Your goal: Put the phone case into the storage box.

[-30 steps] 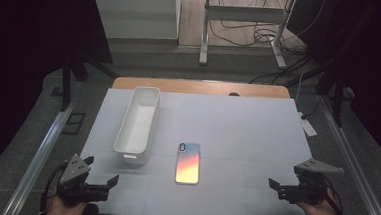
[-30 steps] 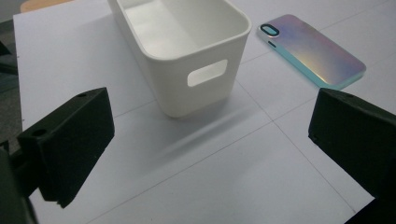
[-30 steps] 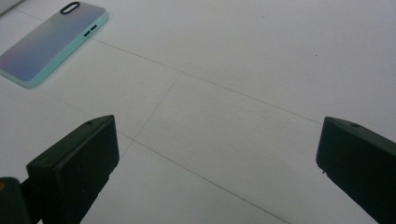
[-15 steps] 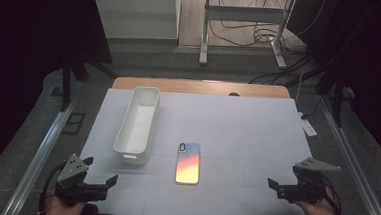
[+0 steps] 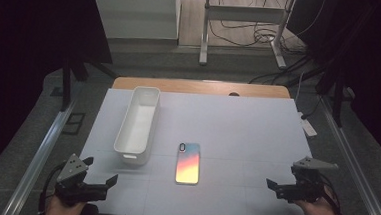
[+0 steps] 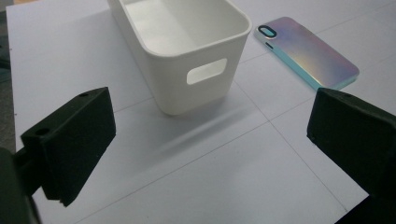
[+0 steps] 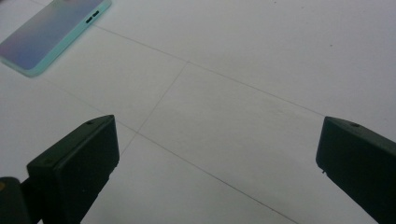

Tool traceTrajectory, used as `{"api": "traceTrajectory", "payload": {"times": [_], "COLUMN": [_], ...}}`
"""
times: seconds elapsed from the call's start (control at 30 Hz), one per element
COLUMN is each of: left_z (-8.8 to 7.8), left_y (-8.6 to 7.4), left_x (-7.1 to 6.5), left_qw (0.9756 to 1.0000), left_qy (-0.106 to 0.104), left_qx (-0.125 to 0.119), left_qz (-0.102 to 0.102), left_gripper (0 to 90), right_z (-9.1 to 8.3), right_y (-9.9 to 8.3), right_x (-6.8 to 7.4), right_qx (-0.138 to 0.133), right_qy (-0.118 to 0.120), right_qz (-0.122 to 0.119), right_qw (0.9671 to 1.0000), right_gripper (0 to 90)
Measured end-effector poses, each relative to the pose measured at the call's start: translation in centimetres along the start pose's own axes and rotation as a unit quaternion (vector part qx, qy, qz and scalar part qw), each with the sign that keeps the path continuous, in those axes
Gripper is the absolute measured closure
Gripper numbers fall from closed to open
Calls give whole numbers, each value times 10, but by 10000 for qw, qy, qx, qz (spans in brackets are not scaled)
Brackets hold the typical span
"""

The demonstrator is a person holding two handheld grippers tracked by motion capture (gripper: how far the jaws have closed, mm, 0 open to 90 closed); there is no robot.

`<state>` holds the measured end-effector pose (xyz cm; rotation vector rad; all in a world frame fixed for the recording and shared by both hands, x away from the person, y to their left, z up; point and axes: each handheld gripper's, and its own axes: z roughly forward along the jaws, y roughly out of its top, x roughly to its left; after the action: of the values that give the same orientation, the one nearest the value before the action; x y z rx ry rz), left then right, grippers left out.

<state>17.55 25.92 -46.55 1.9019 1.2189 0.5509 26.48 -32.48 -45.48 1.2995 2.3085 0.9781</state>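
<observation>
From the high view, my left gripper [image 5: 104, 183] and right gripper [image 5: 276, 187] sit at the near corners of the white table [image 5: 247, 136], both spread wide and holding nothing. The phone case [image 5: 187, 162] lies flat at the middle, just right of the white bin [image 5: 138, 124], close but apart.

In the left gripper view, the bin [image 6: 187, 51] is empty, its handle slot facing me; the case [image 6: 308, 51] lies beyond to the right. I judge the bin the likely destination.

In the right gripper view, the case [image 7: 51, 32] lies well off to the upper left. To lift it well, I'd approach low and pinch across its long edges, since it lies flat.
</observation>
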Motion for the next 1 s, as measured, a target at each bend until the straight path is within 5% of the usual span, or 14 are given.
{"api": "traceTrajectory", "payload": {"times": [1.0], "left_z": [0], "left_y": [0], "left_x": [1], "left_qw": [10000], "left_qy": [-6], "left_qx": [6], "left_qz": [-67], "left_gripper": [17], "right_z": [25], "right_y": [29], "right_x": [12], "right_qx": [5], "right_qy": [576], "right_qz": [-576], "right_qw": [9967], "right_gripper": [0]}}
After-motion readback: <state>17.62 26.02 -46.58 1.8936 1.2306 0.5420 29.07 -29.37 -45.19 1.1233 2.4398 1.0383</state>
